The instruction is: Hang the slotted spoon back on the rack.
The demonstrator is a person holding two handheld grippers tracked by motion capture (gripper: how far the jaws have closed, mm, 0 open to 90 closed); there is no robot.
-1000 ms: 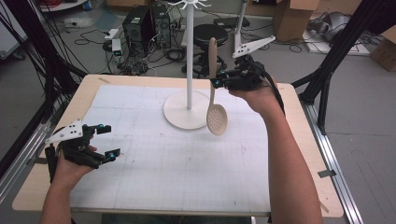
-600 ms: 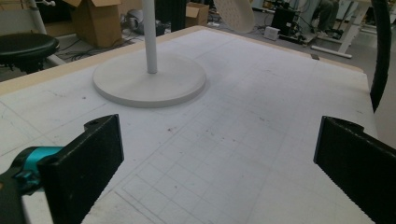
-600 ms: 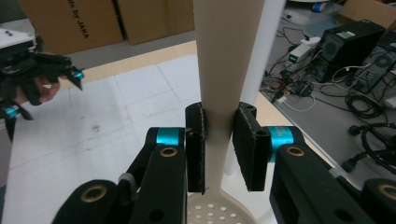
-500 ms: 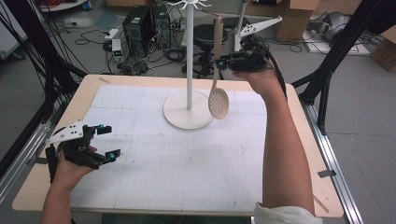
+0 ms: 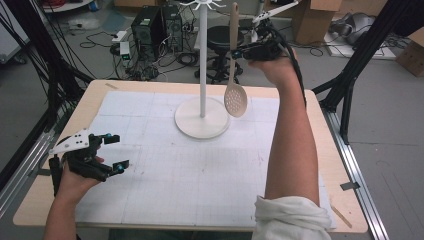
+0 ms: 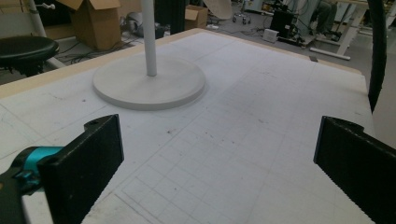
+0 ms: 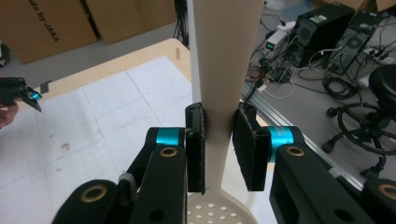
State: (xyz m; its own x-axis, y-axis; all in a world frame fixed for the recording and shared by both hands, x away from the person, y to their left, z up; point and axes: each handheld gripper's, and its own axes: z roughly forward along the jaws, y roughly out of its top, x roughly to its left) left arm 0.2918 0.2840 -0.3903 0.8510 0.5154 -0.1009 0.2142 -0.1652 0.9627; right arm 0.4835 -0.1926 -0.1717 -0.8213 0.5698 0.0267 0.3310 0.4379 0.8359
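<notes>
The slotted spoon [image 5: 235,90] hung upright in the air beside the stand's pole [image 5: 203,60], handle up, perforated bowl down, pale beige wood. The right gripper [image 5: 248,50] clamped its handle, high above the table [image 5: 310,105]. The left gripper [image 5: 114,151] rested on the mat, jaws wide and empty.

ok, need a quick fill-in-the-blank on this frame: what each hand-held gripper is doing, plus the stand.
1. The right hand-held gripper is shut on the handle of a slotted ____.
2. The spoon's perforated bowl hangs ____ the table, not touching it.
3. The left hand-held gripper has its jaws ____, with nothing between them.
4. The white stand rests on a ____ base.

Missing words: spoon; above; open; round
</notes>
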